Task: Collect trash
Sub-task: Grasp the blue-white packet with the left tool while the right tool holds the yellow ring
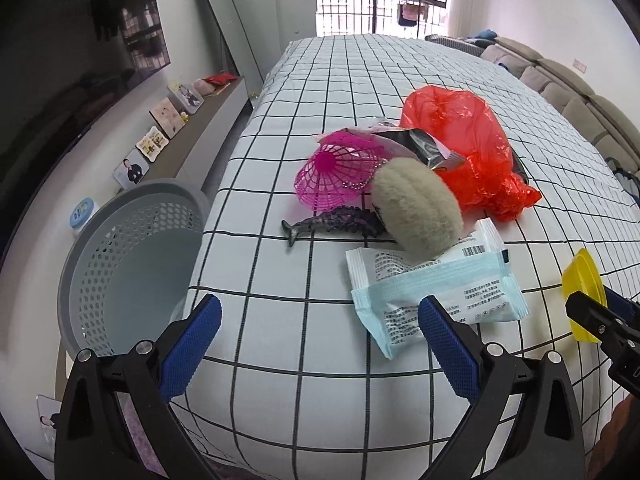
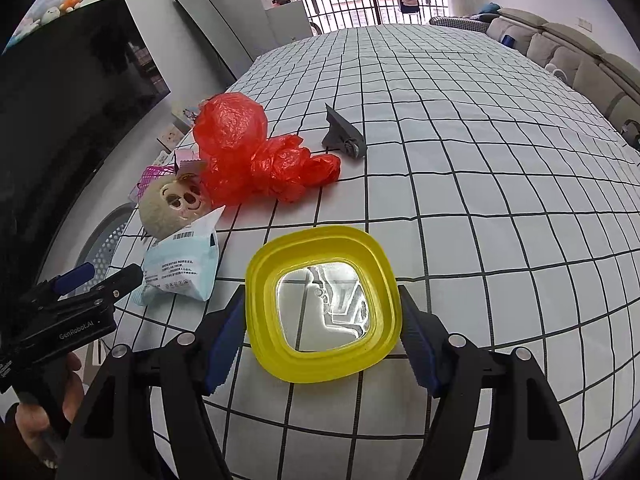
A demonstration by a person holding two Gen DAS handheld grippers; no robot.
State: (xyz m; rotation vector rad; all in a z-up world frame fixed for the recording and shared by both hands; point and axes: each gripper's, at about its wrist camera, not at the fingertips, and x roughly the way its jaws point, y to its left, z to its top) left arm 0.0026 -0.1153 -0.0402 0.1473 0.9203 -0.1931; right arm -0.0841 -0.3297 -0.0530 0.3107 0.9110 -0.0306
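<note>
Our right tool [image 2: 322, 322] is clamped on a yellow lid [image 2: 320, 304], stiff, light plastic, held by its side rims. Our left tool [image 1: 320, 344] stands apart, empty, above the desk [image 1: 320, 400]. The bin [image 1: 132, 264] sits at nine o'clock.

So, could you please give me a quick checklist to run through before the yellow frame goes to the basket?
1. Right gripper shut on the yellow frame, a pad at each side: ok.
2. Left gripper open, nothing between its jaws: ok.
3. Grey basket upright beside the table, mouth unobstructed: ok.
4. Face-mask packet lies under the left gripper: ok.
5. Frame lifted clear of the checked cloth: cannot tell.
</note>
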